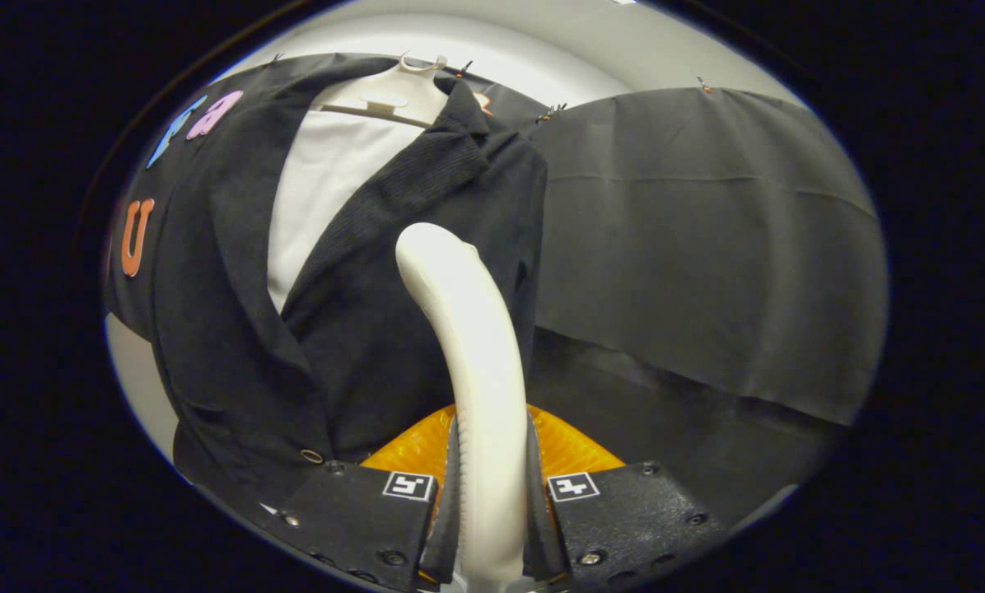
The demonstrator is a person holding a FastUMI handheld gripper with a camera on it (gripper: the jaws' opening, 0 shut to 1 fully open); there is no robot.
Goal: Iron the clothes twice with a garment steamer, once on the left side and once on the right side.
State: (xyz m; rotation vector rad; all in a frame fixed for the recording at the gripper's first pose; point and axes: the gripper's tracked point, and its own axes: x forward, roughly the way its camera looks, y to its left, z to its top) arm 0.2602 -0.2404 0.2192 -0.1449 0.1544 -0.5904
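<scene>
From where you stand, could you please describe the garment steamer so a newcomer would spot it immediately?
Find the dark jacket hanging on a pale hanger against the black cloth wall. Directly in front of it rises a smooth, cream-white curved plastic garment steamer, clamped between the gripper fingers. It is the one glossy, pale, arching thing amid dark fabric.

One steamer [476,346], one jacket [361,313], one hanger [394,91].
</scene>
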